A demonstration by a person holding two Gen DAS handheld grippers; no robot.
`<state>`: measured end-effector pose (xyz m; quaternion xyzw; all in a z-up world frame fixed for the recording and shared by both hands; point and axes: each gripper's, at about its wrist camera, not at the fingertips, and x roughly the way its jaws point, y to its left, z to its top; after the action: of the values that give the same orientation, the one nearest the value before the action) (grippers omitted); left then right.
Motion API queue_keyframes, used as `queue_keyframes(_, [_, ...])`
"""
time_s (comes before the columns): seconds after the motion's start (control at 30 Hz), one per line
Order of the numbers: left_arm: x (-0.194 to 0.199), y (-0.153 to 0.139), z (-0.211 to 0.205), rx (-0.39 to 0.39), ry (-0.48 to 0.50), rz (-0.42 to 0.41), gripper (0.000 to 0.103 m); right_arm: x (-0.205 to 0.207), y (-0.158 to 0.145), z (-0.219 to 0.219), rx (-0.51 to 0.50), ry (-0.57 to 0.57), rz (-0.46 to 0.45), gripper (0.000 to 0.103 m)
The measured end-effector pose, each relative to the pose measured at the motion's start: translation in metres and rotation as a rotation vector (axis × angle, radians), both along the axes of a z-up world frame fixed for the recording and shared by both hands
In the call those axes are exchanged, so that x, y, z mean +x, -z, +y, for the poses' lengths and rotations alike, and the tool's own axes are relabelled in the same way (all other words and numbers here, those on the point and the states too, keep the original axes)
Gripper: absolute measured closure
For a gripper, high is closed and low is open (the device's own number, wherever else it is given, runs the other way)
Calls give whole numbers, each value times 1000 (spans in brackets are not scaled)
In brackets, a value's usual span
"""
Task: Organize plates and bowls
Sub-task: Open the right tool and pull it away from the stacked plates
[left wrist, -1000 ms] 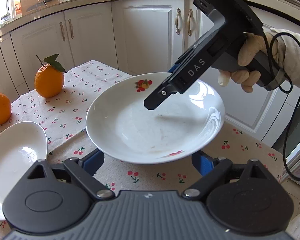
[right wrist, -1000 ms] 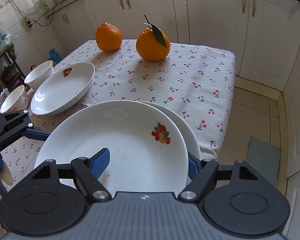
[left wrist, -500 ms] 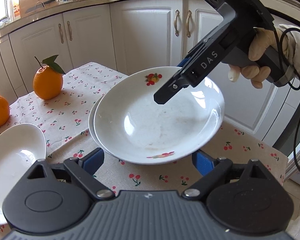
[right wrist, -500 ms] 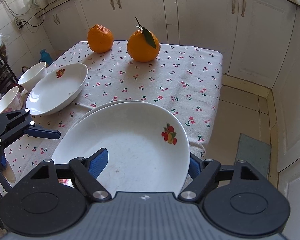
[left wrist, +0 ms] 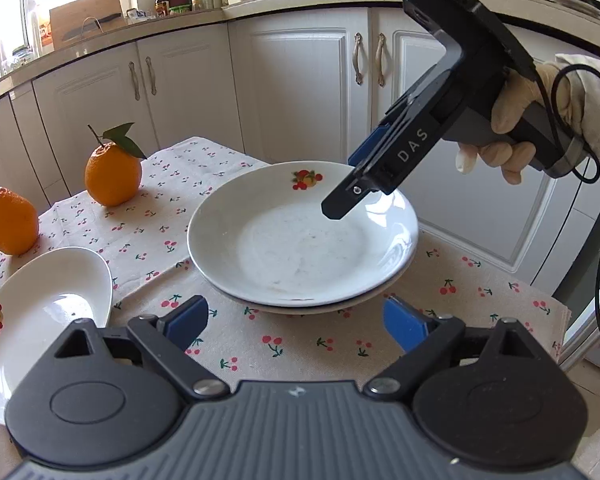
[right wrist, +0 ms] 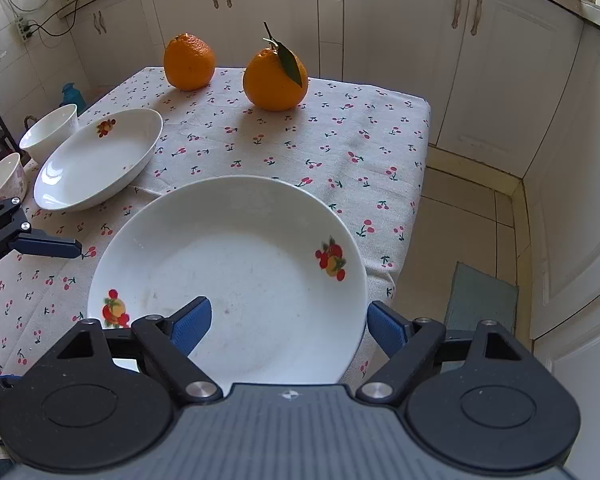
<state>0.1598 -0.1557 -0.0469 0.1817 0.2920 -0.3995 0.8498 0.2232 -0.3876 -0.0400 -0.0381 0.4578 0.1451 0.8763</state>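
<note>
A white round plate with fruit prints lies flat on a second white plate, stacked on the cherry-print tablecloth. In the right wrist view the top plate fills the foreground. My right gripper straddles its near rim and its jaws are opening, with neither pad pressing on the plate. From the left wrist view that gripper hangs over the plate's far right side, held by a gloved hand. My left gripper stands open just before the stack, with nothing between its fingers.
An oval white dish lies left of the stack, with two small bowls beyond it. Two oranges sit at the far end. The table's edge drops to tiled floor on the right, with white cabinets behind.
The top plate, tilted and raised in the right gripper a second ago, has come down flat onto the lower plate. The right jaws have spread wider. My left gripper stayed put.
</note>
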Motion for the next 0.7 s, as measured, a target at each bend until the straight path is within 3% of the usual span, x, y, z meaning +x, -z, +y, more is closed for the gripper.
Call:
queue_keyframes(0.23, [-12, -10, 23, -35, -101, -28, 6, -26, -16, 18, 40, -37, -72, 0])
queue_keyframes(0.43, [-11, -8, 50, -33, -302, -57, 3, -41, -20, 45, 44, -88, -88, 0])
queue_keyframes(0.7, [15, 13, 89, 14, -597, 9, 3, -45, -28, 71, 52, -154, -103, 0])
